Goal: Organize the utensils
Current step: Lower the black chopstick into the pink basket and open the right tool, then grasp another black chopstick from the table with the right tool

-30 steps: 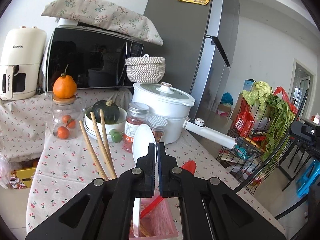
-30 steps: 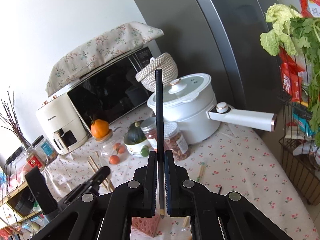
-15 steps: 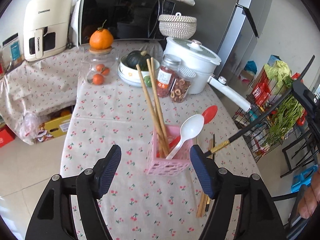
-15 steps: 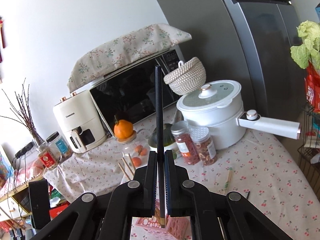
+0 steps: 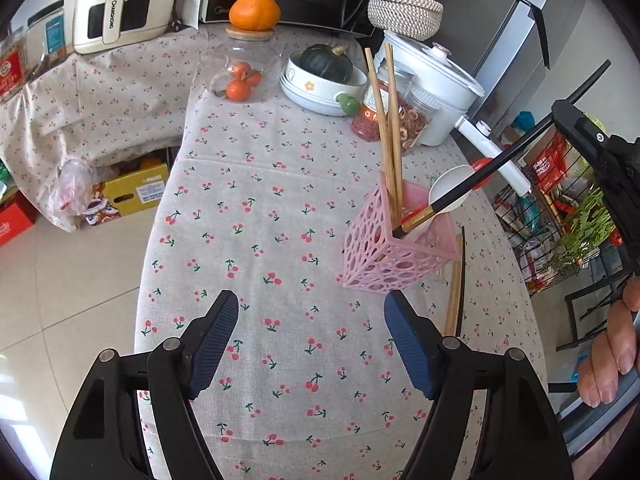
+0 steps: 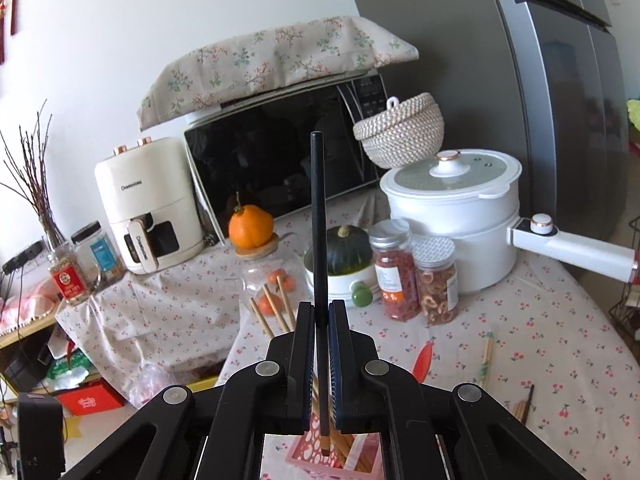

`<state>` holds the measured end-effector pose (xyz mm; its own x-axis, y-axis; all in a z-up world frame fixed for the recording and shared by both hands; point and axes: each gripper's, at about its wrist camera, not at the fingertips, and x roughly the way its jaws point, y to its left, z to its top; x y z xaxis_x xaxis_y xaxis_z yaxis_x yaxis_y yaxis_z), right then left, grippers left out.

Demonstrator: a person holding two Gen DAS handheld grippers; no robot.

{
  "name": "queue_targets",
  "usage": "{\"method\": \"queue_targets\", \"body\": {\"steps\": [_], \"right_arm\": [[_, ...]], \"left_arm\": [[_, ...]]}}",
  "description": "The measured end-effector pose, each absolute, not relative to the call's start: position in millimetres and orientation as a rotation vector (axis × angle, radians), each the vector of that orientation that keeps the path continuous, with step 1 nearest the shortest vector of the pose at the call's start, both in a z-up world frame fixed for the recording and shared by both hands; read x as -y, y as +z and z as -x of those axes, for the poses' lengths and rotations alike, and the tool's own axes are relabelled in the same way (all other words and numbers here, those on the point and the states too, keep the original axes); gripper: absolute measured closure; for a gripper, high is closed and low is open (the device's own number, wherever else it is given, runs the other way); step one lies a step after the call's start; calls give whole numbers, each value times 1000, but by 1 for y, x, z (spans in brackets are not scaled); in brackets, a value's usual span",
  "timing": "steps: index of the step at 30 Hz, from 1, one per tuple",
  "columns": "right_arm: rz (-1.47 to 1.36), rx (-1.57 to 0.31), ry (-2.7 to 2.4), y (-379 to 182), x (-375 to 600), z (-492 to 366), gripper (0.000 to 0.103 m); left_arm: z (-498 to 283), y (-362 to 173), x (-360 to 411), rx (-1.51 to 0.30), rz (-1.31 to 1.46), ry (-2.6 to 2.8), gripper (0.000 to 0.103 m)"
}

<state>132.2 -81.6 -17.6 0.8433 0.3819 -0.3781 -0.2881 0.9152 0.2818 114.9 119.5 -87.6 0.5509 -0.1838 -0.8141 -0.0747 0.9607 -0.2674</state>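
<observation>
A pink perforated holder (image 5: 384, 252) stands on the cherry-print tablecloth. In it are two wooden chopsticks (image 5: 390, 132), a white spoon (image 5: 448, 188) and a red spoon (image 5: 482, 164). My left gripper (image 5: 312, 340) hangs open above the cloth, short of the holder, with nothing between its fingers. My right gripper (image 6: 321, 320) is shut on a black chopstick (image 6: 319, 220). The black chopstick's (image 5: 500, 156) gold-banded tip dips into the holder's mouth (image 6: 304, 452). Loose chopsticks (image 5: 456, 292) lie on the cloth just right of the holder.
Behind the holder stand two jars (image 6: 412, 276), a white pot (image 6: 452, 208) with a long handle, a bowl with a green squash (image 5: 324, 76) and a glass jar of oranges (image 5: 240, 68). Microwave (image 6: 280, 160) and air fryer (image 6: 148, 204) line the back. A wire rack (image 5: 560, 216) flanks the table's right edge.
My left gripper let go of the white spoon, opened wide, drew back and tipped downward. My right gripper carried the black chopstick over to the holder, tip now at its mouth.
</observation>
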Motion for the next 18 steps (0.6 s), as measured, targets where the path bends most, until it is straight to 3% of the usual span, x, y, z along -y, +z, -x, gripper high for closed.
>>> {"method": "queue_targets", "body": {"steps": [8,9,11,15,18], "right_arm": [[-228,-528,389,-39,71,-149,92],[-231,-536,387,-39,71,-149,88],[-253,-532,383,-37,78,-147,67],[-294,-512,365,-28,98,-139,53],[-311,-502,336,-22,117,-132,37]], "left_arm": [[-117,-90,-118,-1002,269,-67,25],[-118,-89,-118,-1002,267,-66,25],[-117,-89,-116,-1003,265,-63,24],[-116,-88,-113,-1006,266,-66,22],[-116,-87,-110,-1006,267,-64,21]]}}
